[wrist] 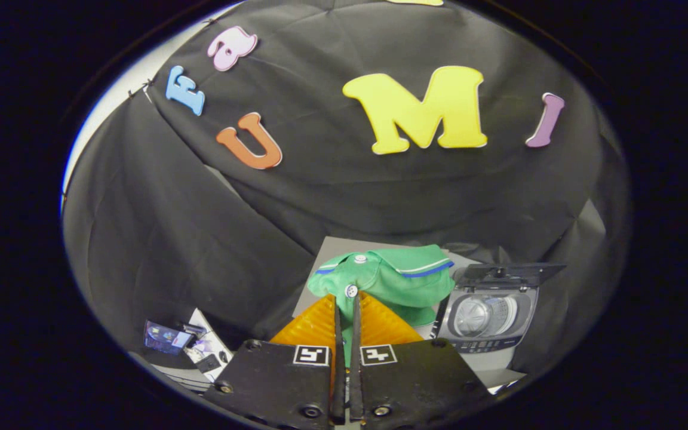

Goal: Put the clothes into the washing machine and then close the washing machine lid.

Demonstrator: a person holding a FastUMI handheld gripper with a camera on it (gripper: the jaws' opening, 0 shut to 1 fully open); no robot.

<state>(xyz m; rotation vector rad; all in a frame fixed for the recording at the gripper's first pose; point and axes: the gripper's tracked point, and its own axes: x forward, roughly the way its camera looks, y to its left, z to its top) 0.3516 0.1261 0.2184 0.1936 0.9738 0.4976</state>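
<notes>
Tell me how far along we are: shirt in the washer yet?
Not yet. Done: the gripper is shut on the green shirt, which looks lifted off the table. In hand: carrying it; the washer sits to the right with its lid open. Left: drop the shirt into the drum, then close the lid.

The shirt sits bunched right at the tips of the tongs, whose two fingers are pinched nearly together on a fold of it, with the rest of it spilling out ahead and to the right. Just right of the shirt is the washing machine on the bench, its lid tipped up at the back. Off to the left, well apart, lie some small gadgets.
</notes>
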